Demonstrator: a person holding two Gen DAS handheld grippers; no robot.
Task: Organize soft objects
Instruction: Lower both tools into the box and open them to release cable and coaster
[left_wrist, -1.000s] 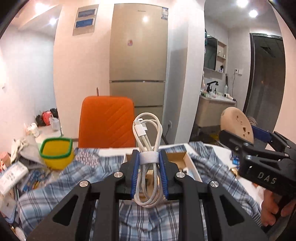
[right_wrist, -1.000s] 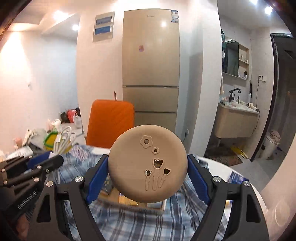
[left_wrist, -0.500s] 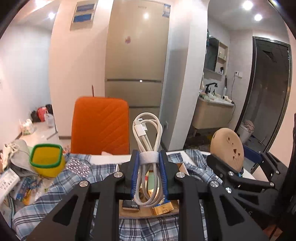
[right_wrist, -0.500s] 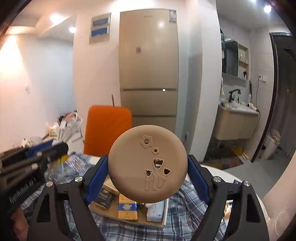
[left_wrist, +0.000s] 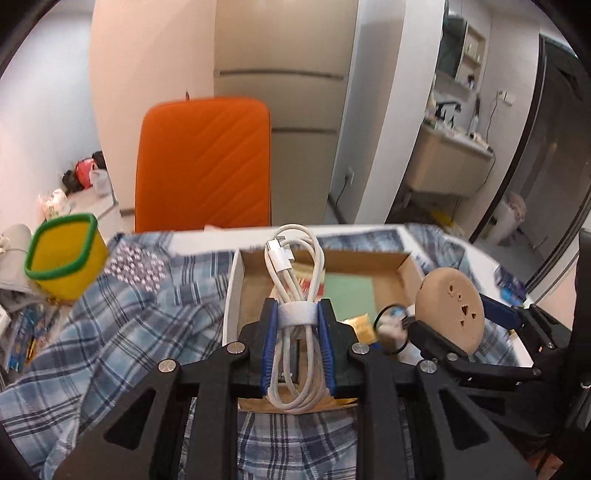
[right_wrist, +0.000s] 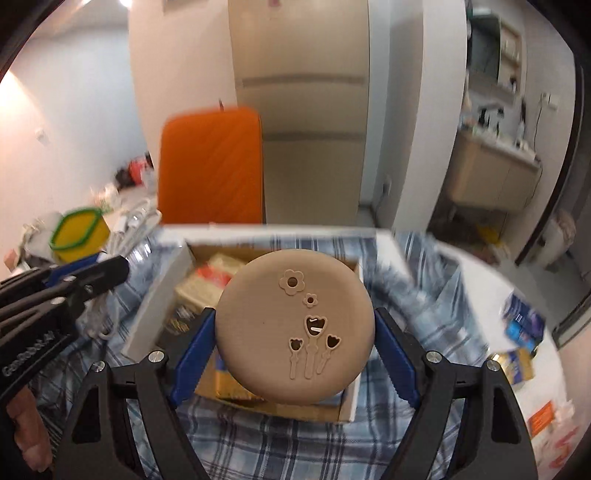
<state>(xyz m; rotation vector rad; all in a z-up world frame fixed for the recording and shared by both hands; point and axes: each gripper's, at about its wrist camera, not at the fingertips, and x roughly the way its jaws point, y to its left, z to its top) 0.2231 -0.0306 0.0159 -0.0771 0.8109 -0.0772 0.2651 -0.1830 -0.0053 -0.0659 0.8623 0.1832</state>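
Note:
My left gripper (left_wrist: 297, 341) is shut on a coiled white cable (left_wrist: 295, 295) bound by a white strap; the coil stands upright between the blue pads. My right gripper (right_wrist: 293, 338) is shut on a round tan disc (right_wrist: 293, 328) with flower cut-outs, gripped by its edges. Both hang over an open cardboard box (left_wrist: 404, 266) holding packets, which sits on a blue plaid shirt (left_wrist: 122, 332). In the left wrist view the disc (left_wrist: 450, 308) and right gripper show at the right. In the right wrist view the left gripper (right_wrist: 88, 277) enters from the left.
A yellow tub with a green rim (left_wrist: 62, 254) sits left of the box. An orange chair back (left_wrist: 203, 162) stands behind the table, a fridge (right_wrist: 303, 110) beyond it. Small packets (right_wrist: 517, 339) lie on the white table at the right. A hand (right_wrist: 27, 424) shows lower left.
Both grippers have dropped and tilted downward toward the box, which now fills more of both views. The cable and the disc stay gripped as before.

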